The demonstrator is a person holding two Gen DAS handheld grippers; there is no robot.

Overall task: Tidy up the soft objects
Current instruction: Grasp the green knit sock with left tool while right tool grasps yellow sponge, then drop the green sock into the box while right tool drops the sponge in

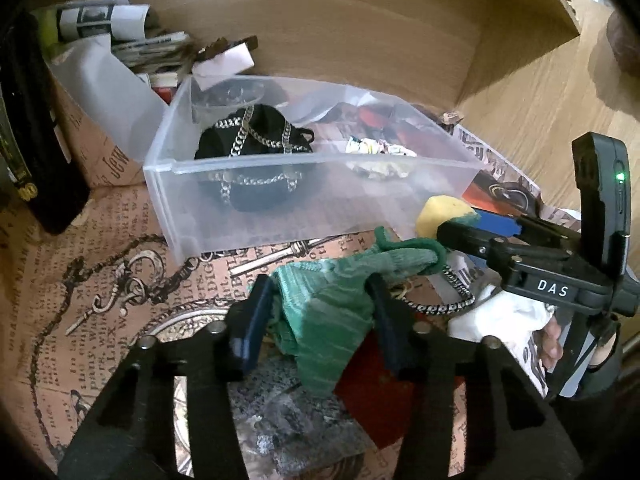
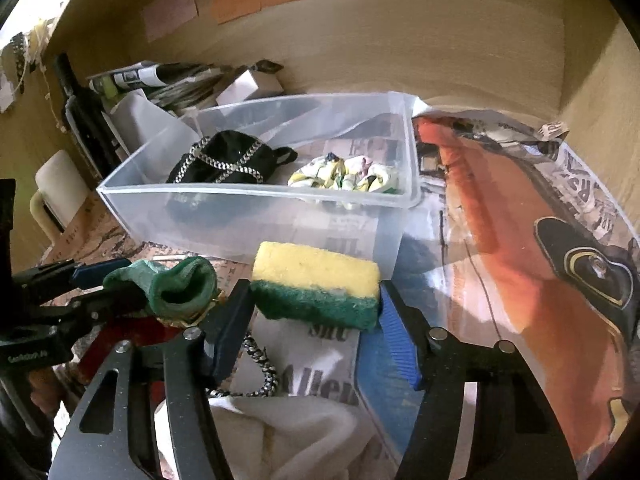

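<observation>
Green sock [image 1: 332, 304] pinched in the left jaws; yellow-green sponge [image 2: 316, 284] clamped between the right jaws.

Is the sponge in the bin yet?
Out. The sponge is gripped by the right tool, in front of the bin.

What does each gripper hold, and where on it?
The left gripper clamps the green sock across its middle; the right gripper pinches the sponge by its two short ends.

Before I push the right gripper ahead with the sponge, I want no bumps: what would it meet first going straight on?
Probably the clear bin's near wall, just beyond the sponge held in the right gripper; depth is hard to judge.
</observation>
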